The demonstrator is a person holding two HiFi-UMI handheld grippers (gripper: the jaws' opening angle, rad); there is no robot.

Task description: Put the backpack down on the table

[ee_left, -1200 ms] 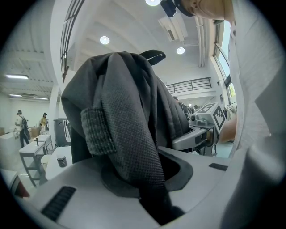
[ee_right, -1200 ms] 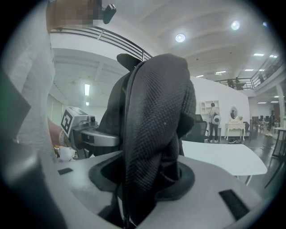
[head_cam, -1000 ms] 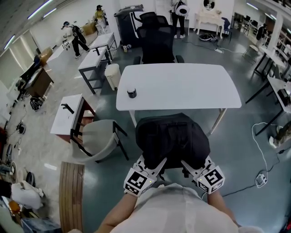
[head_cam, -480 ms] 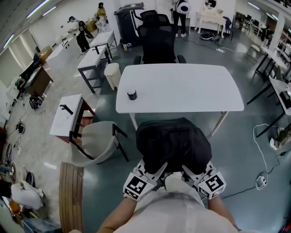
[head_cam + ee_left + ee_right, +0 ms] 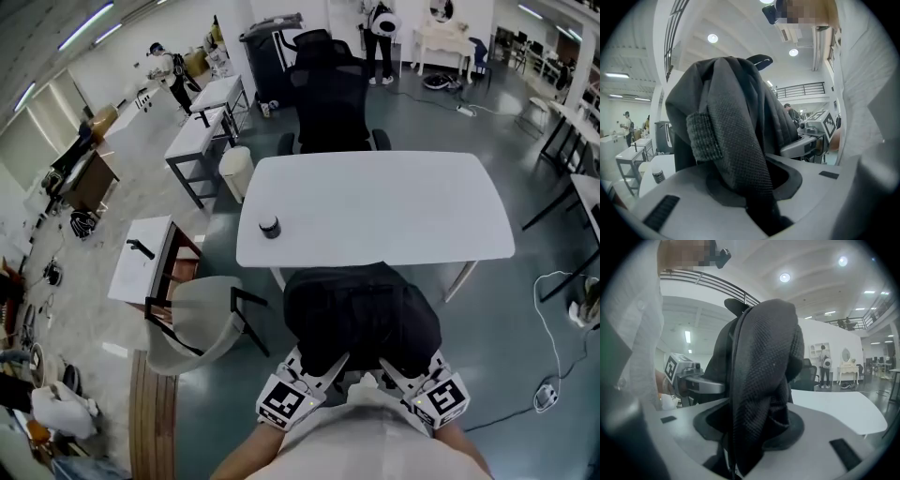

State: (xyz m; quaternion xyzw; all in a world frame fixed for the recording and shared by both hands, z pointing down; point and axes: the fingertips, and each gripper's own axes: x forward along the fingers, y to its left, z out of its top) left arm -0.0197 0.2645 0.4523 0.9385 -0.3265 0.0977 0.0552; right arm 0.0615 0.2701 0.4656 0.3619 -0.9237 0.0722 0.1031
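Closer to the surface the backpack has been carried; it is held at the 6 o'clock edge, one strap clamped in the left gripper and one in the right gripper. Both grippers should be kept level and the backpack lowered centrally.

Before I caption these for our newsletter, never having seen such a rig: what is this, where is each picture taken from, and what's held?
No robot here: a person holds a two-jaw tool in each hand. One picture comes from a camera on their head, looking down; the others ride on each tool, looking along its jaws. The left tool and right tool each pinch fabric of a black backpack at the near edge of the white table. A small dark jar stands on it.
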